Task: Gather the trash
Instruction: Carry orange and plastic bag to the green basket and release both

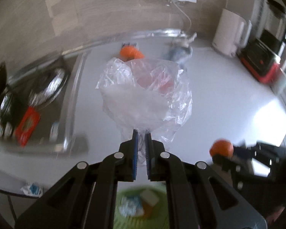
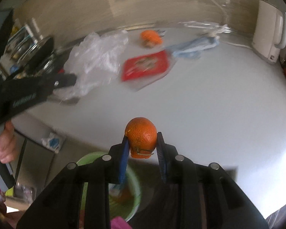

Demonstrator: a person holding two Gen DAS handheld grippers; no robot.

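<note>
My left gripper (image 1: 141, 133) is shut on a crumpled clear plastic bag (image 1: 143, 93) and holds it above the white counter; the bag also shows in the right wrist view (image 2: 97, 57). My right gripper (image 2: 142, 135) is shut on a piece of orange peel (image 2: 141, 135), also seen in the left wrist view (image 1: 221, 147). A green bin (image 2: 89, 157) with trash in it stands below the counter's front edge, under both grippers (image 1: 124, 194). Another orange peel (image 2: 150, 37), a red packet (image 2: 145, 66) and a blue wrapper (image 2: 194, 47) lie on the counter.
A sink with dishes (image 1: 45, 87) is at the left. A white kettle (image 1: 228, 32) and a red-based blender (image 1: 263, 57) stand at the back right. A small blue-white wrapper (image 2: 52, 141) lies at the counter's front edge.
</note>
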